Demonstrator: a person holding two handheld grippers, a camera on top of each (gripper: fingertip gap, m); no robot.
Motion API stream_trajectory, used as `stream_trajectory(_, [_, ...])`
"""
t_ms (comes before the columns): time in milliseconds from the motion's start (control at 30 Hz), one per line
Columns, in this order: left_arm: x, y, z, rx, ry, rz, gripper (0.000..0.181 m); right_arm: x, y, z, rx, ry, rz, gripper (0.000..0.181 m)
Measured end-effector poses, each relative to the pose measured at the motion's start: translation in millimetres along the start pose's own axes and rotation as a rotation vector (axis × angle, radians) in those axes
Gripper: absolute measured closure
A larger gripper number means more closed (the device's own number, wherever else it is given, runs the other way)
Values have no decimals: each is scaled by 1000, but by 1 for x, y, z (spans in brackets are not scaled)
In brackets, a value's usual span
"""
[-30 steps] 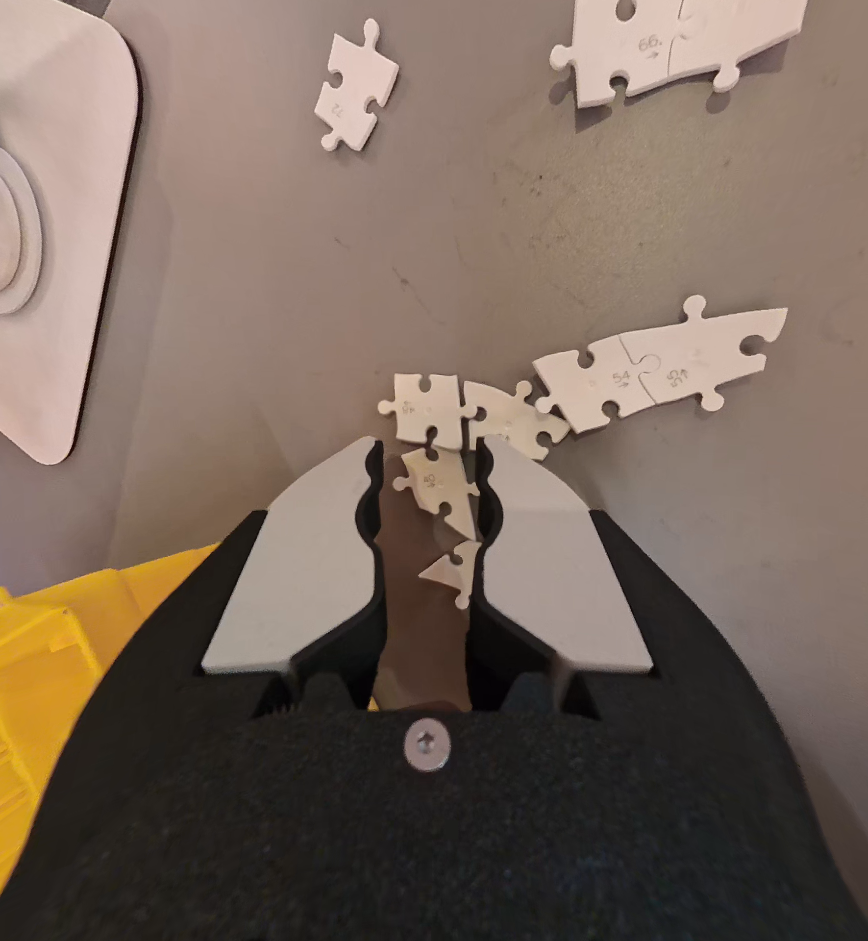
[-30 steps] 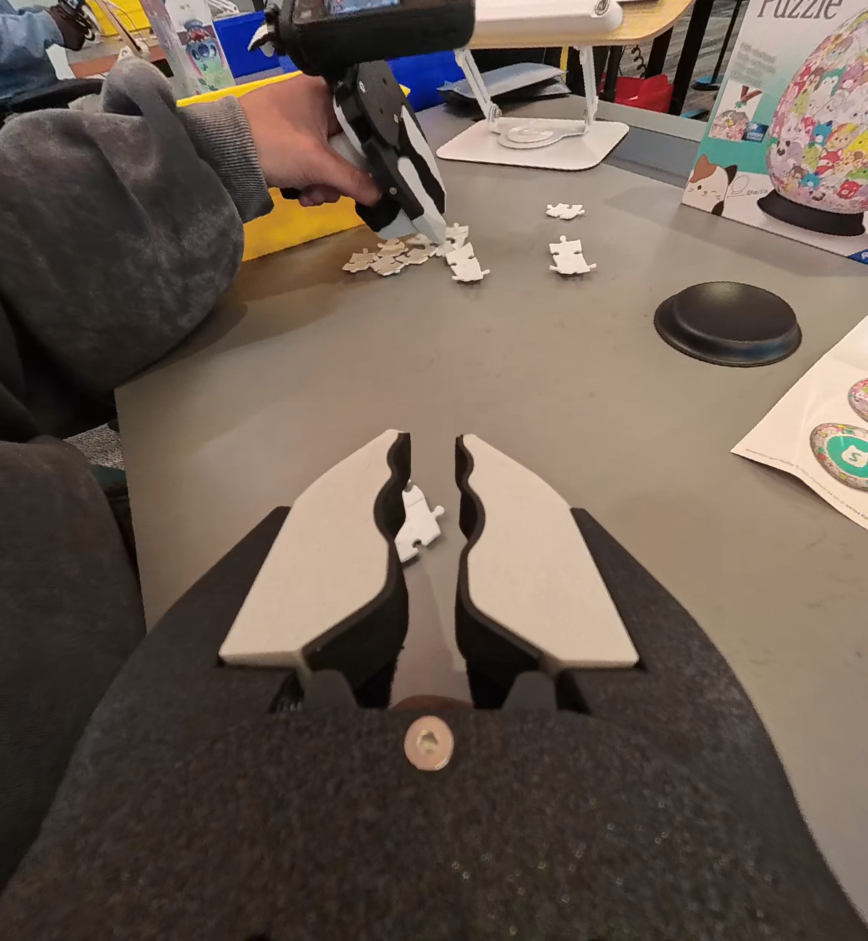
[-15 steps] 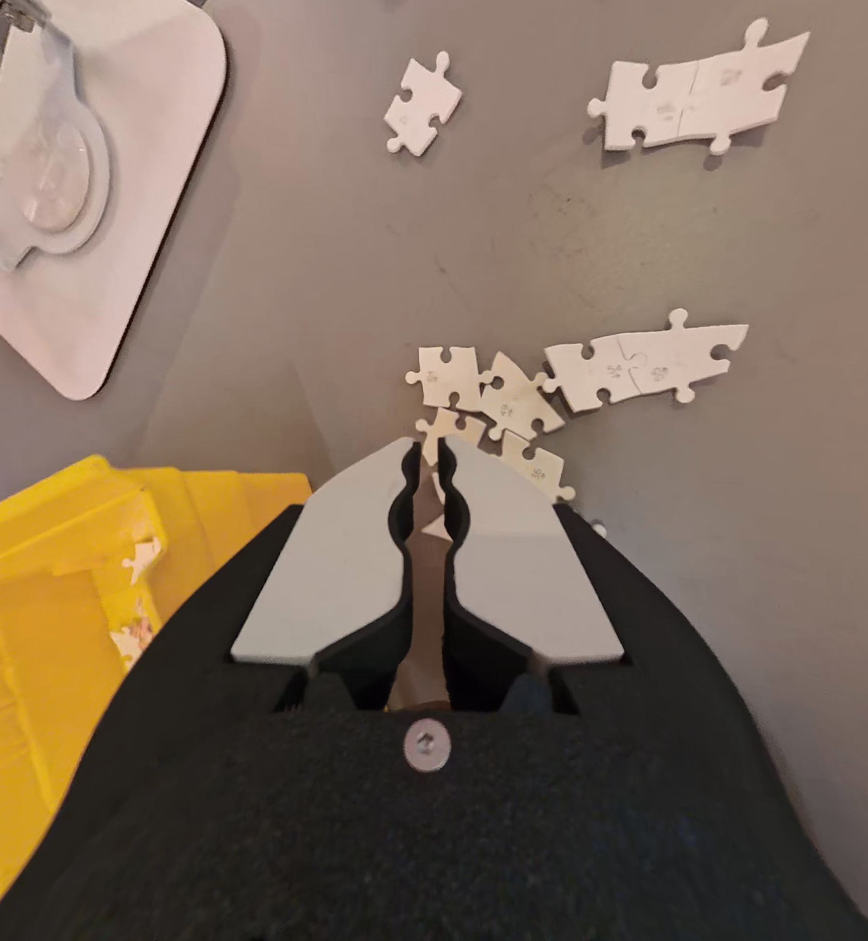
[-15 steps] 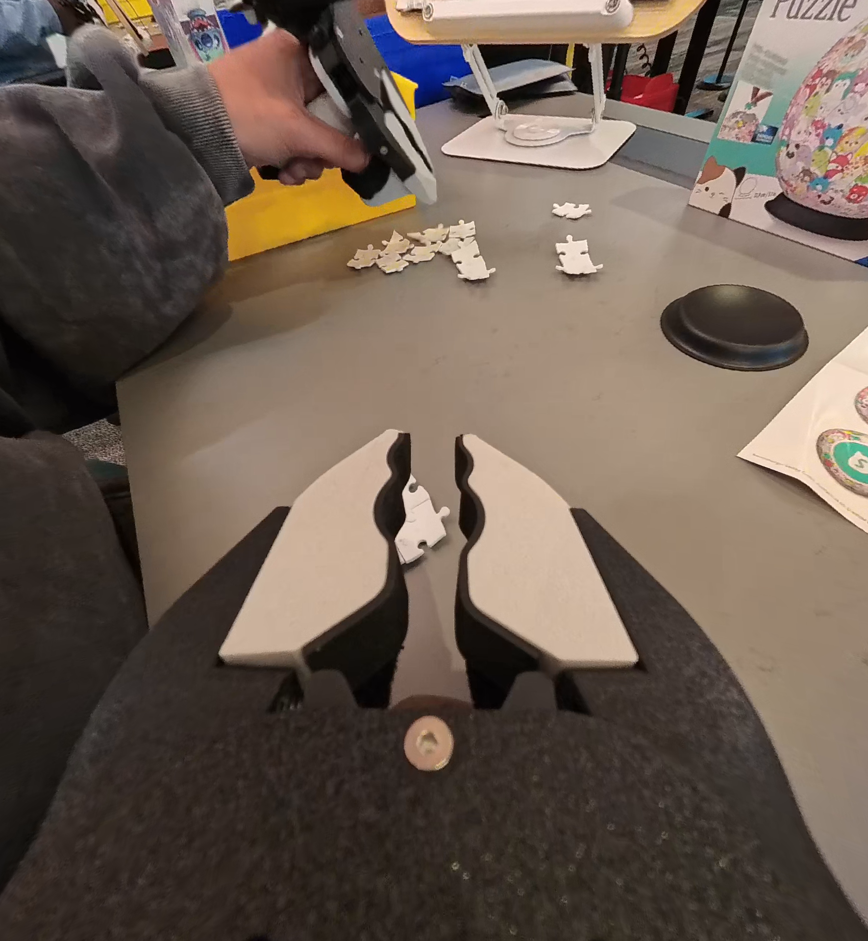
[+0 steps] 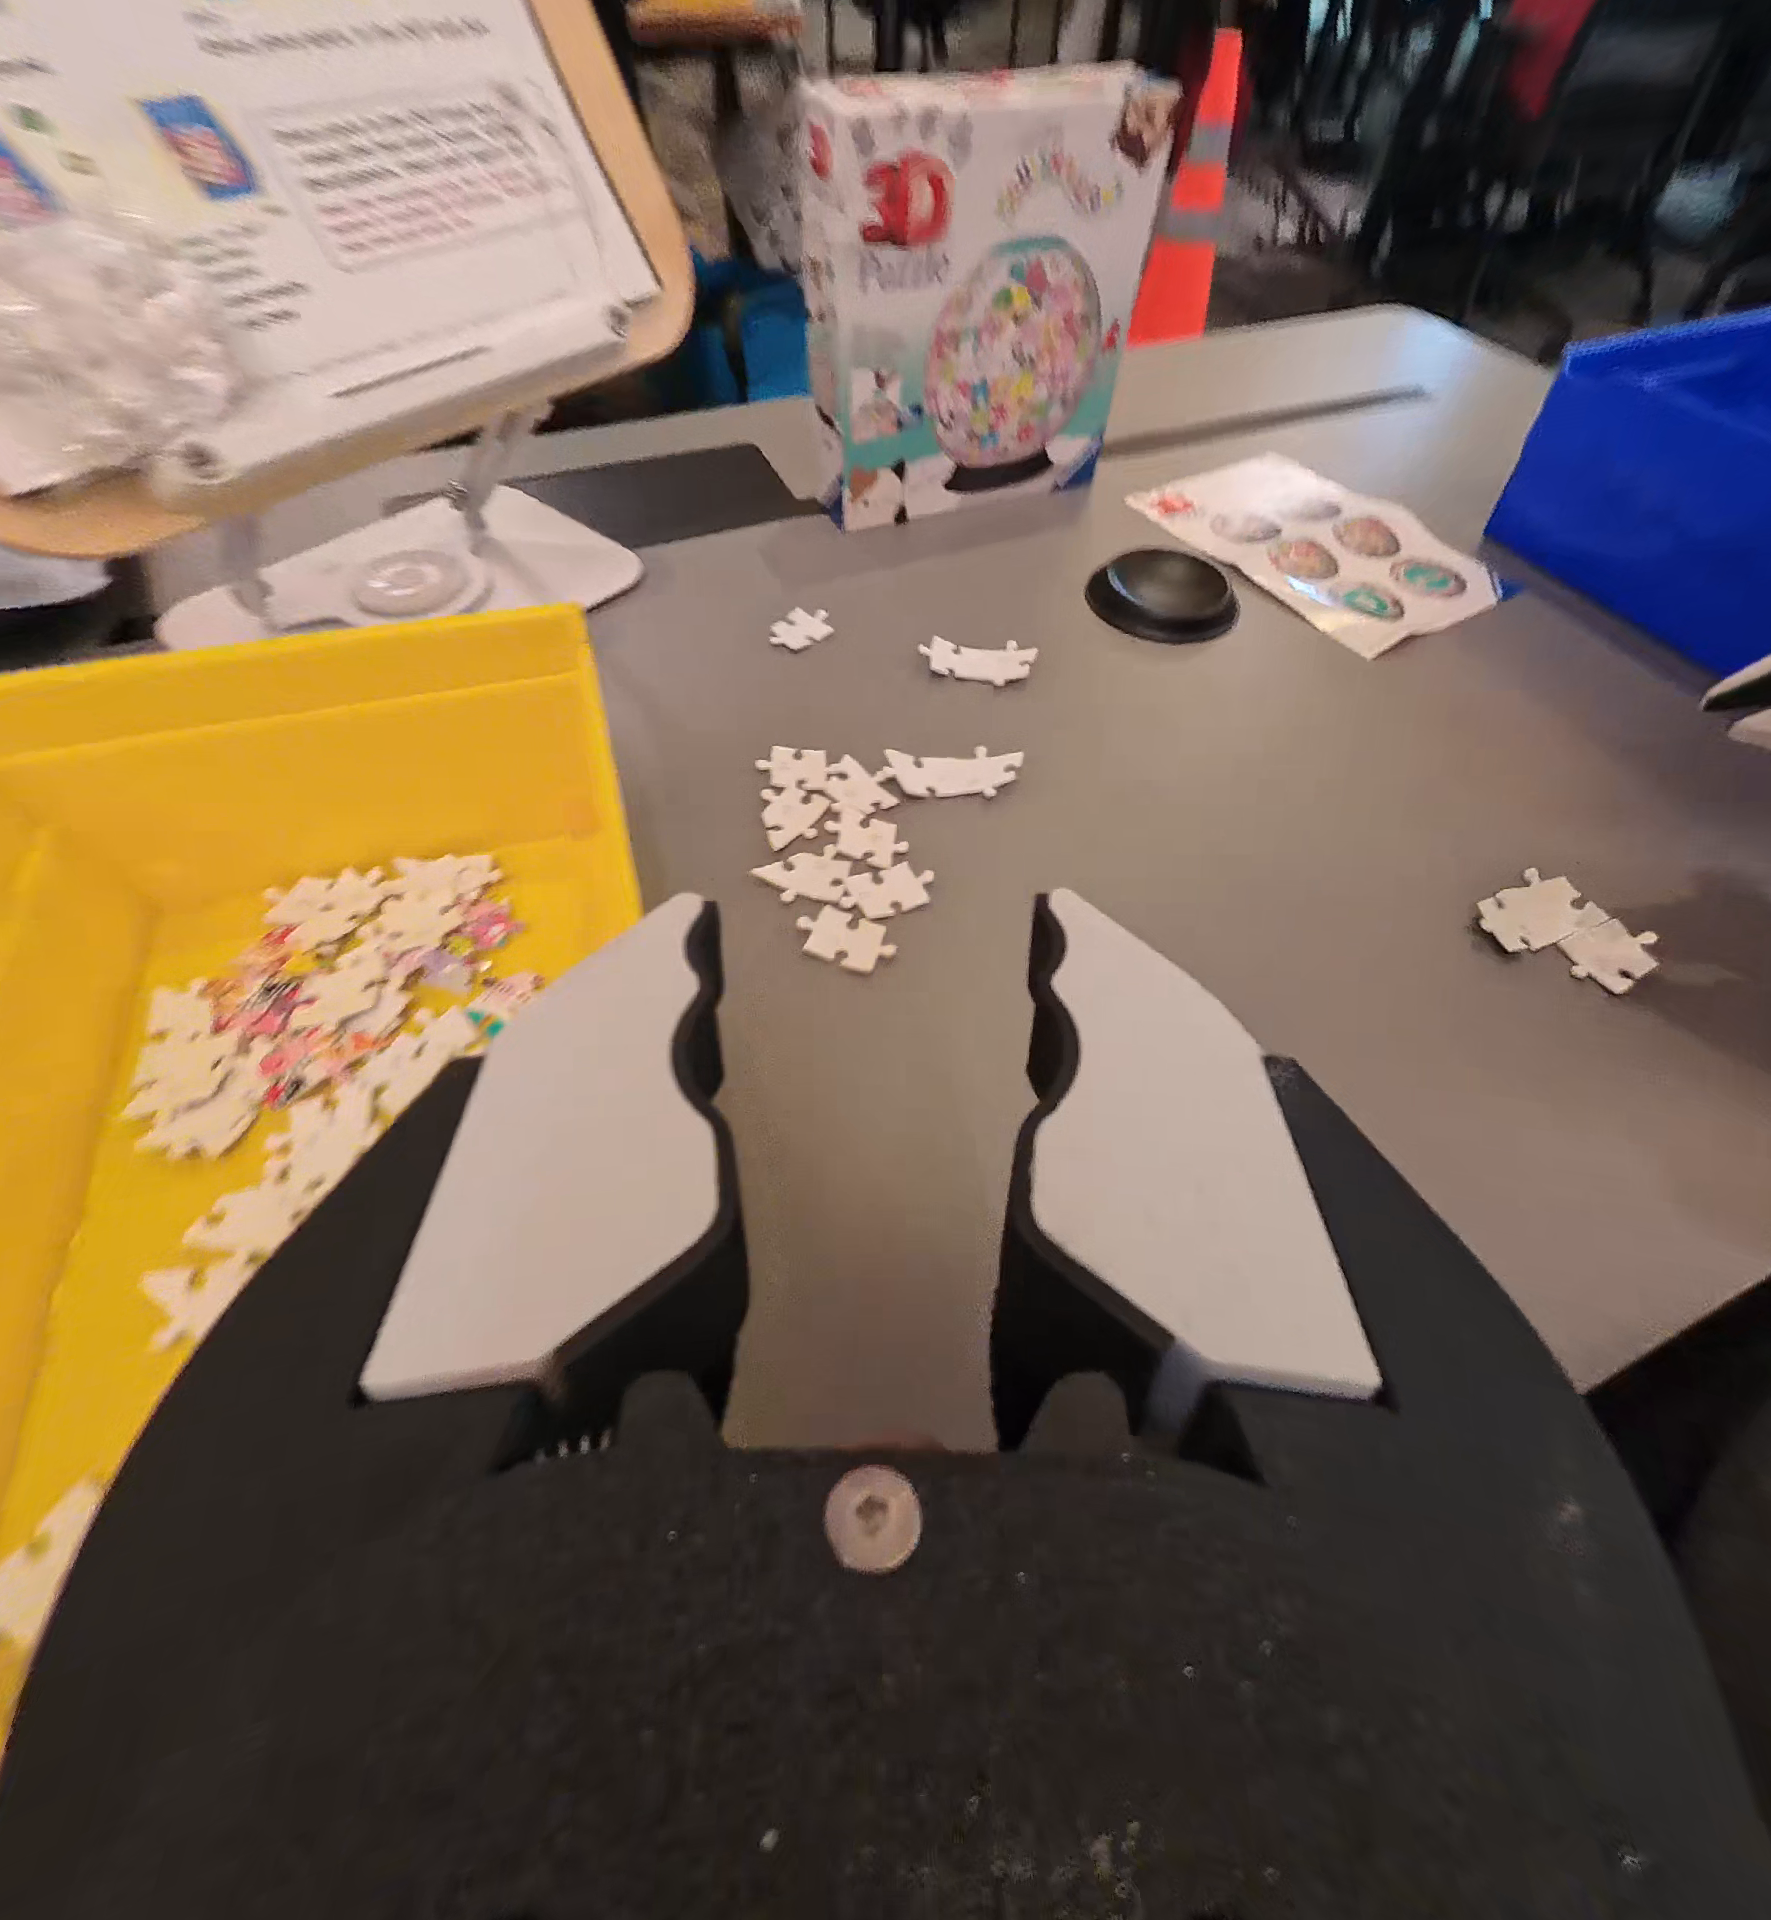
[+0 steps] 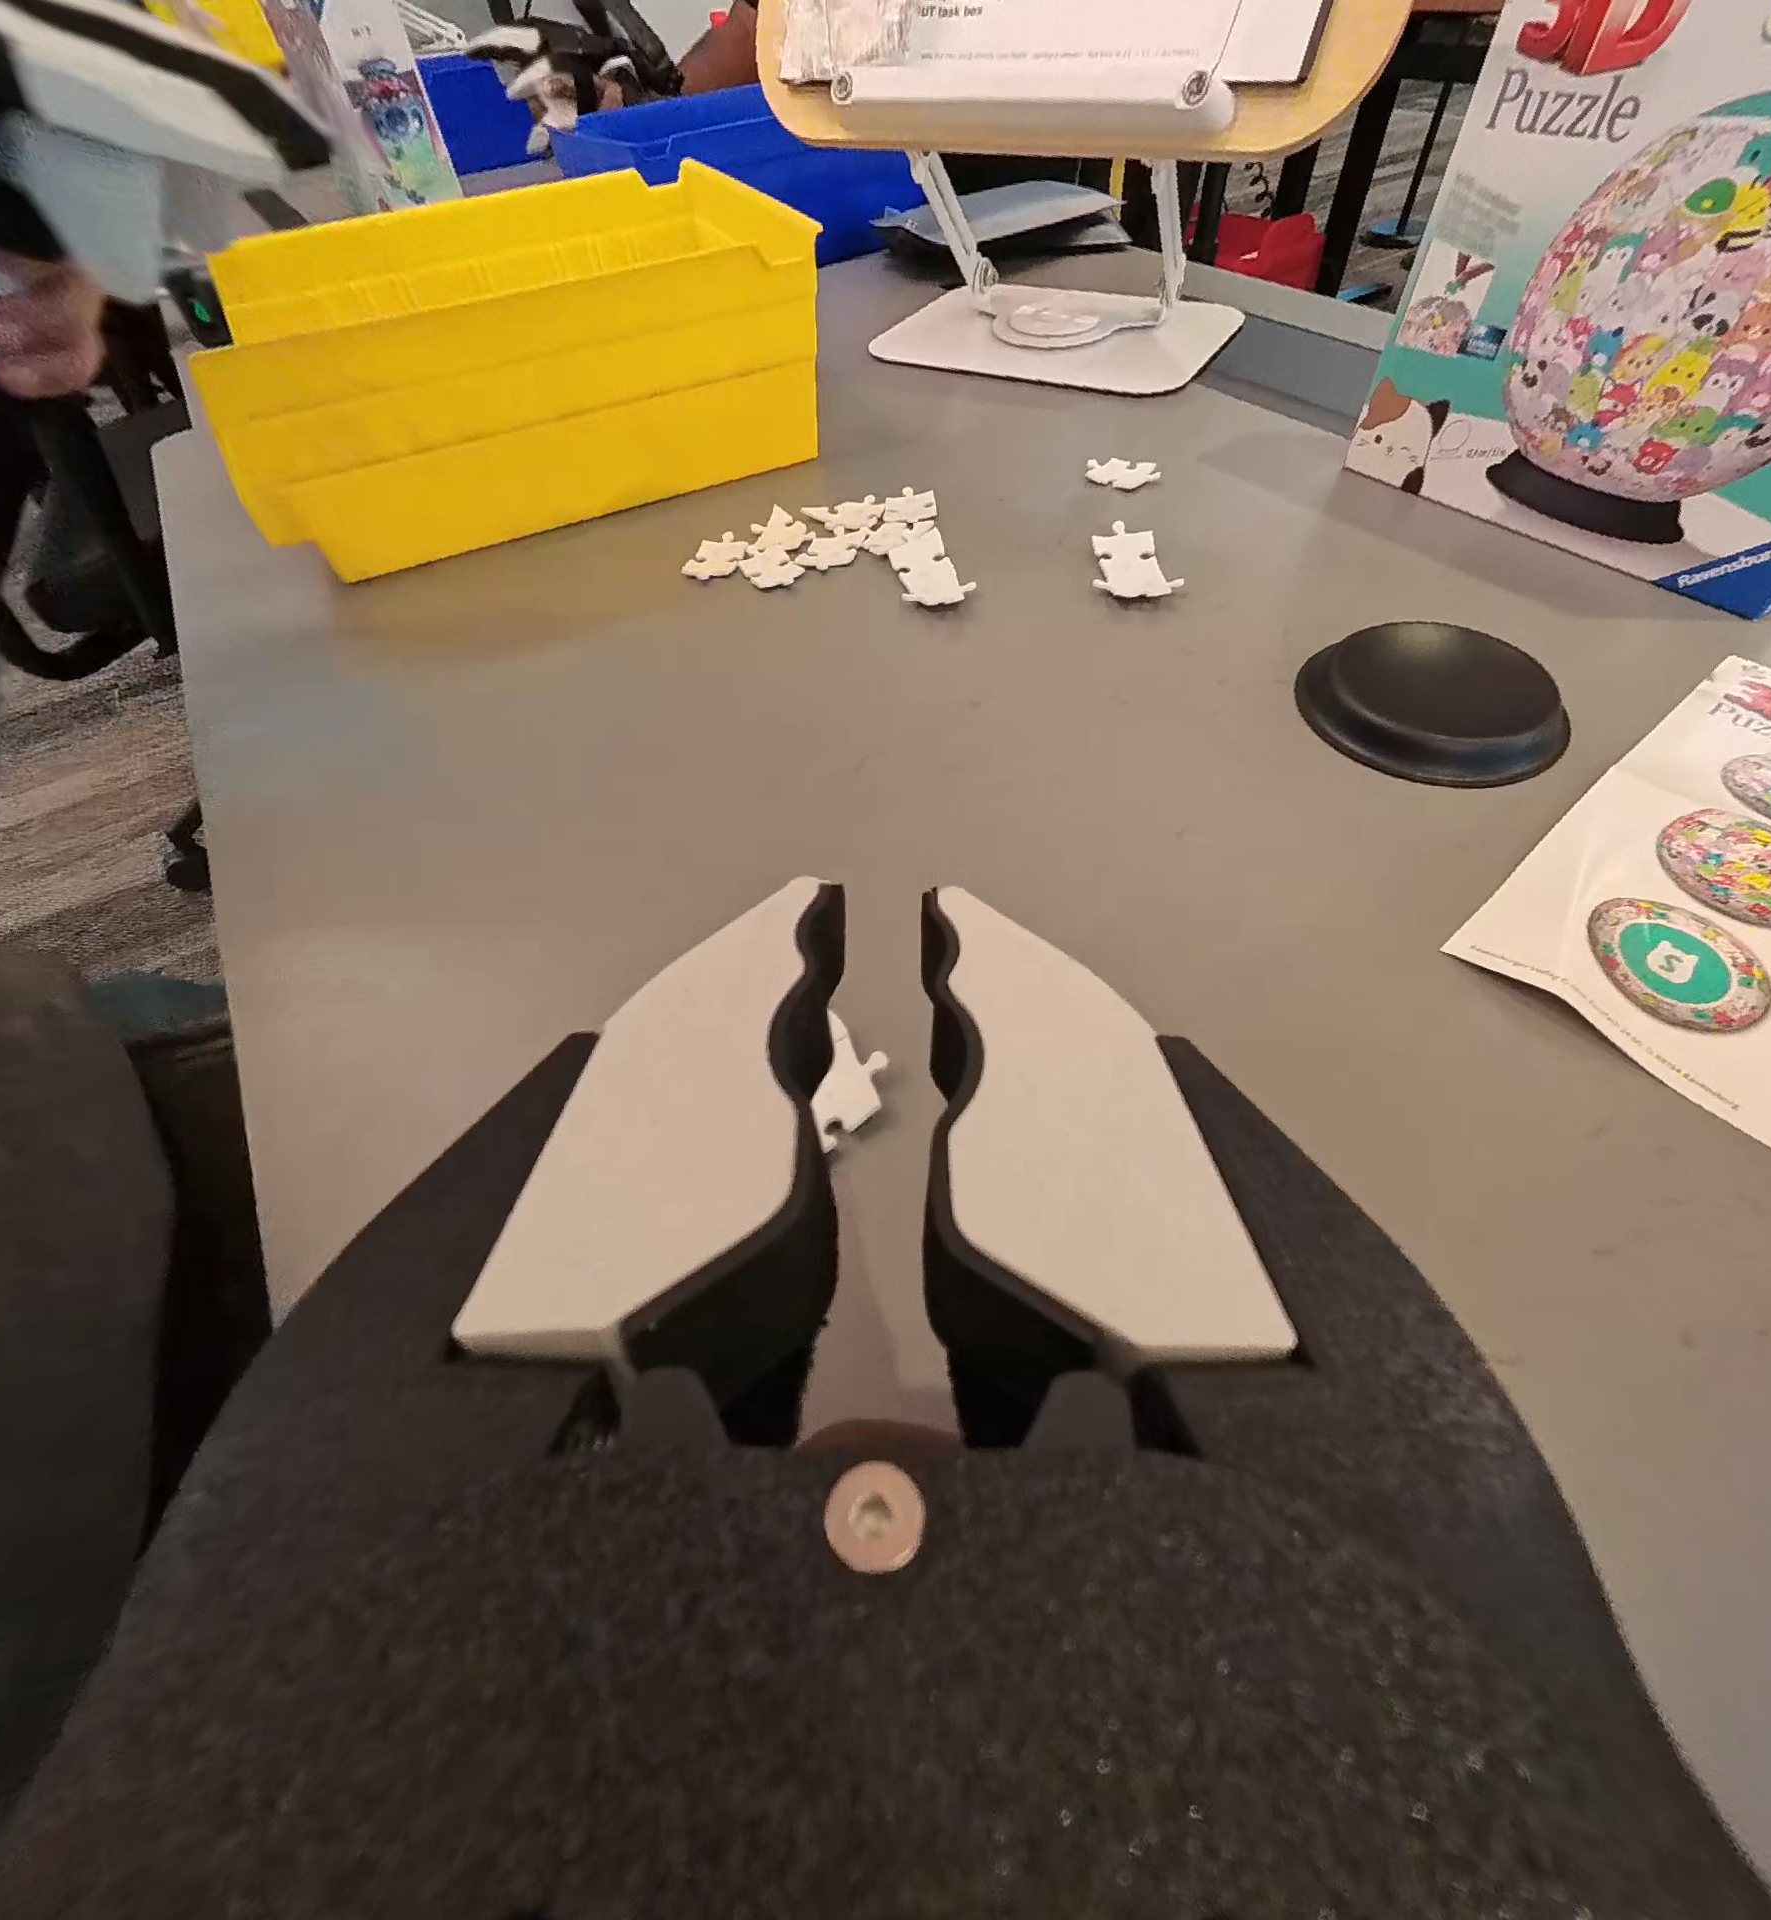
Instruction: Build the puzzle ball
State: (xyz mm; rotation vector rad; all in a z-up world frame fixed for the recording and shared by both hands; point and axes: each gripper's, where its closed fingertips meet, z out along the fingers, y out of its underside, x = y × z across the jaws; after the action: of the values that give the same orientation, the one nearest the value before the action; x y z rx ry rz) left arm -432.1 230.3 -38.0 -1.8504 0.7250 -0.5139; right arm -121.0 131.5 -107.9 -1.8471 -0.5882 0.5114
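Several loose white puzzle pieces [image 5: 839, 831] lie in a cluster on the grey table [image 5: 1224, 935]; they also show in the right wrist view [image 6: 819, 545]. Two joined pairs [image 5: 954, 771] [image 5: 980, 660] and a single piece [image 5: 800, 628] lie beyond them. My left gripper [image 5: 873, 909] is wide open and empty, held above the table just short of the cluster. My right gripper [image 6: 881, 894] is open by a narrow gap and empty. A white piece [image 6: 850, 1091] lies on the table under it, partly hidden by the left finger.
A yellow bin [image 5: 268, 748] with many pieces stands at the left. A black round stand [image 6: 1432, 707], a leaflet [image 6: 1691, 914], the puzzle box [image 6: 1639, 312] and a document holder's white base [image 6: 1057, 332] are farther back. A blue bin [image 5: 1691, 488] stands at the right. Left tips to right tips: about 35 centimeters. From my right tips it is roughly 8 centimeters to the white piece [image 6: 850, 1091]; from my left, 35 centimeters. It is also in sight in the left wrist view [image 5: 1554, 889].
My left gripper has lifted off the piece cluster, drawn back, tilted up to look across the table, and opened wide. My right gripper has not moved.
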Motion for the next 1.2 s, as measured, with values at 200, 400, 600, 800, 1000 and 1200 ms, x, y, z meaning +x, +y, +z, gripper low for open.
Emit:
stream_trajectory(200, [-20, 15, -63, 230, -37, -78, 112, 5, -9, -3, 40, 21, 9, 169])
stream_trajectory(400, [-27, 30, -90, 397, -53, -279, 115, 9, -21, -9, 96, 38, 49, 168])
stream_trajectory(600, [-34, 47, -95, 370, -48, -313, 120, 12, -20, -3, 69, 51, 33, 168])
stream_trajectory(800, [-61, 62, -100, 315, -151, -316, 124, 29, -20, 7, 75, 45, 77, 168])
stream_trajectory(1000, [-102, 91, -105, 144, -339, -230, 127, 49, -4, 16, -2, 109, 34, 168])
stream_trajectory(1200, [-107, 88, -109, 160, -351, -219, 130, 48, -5, 18, -4, 98, 13, 168])
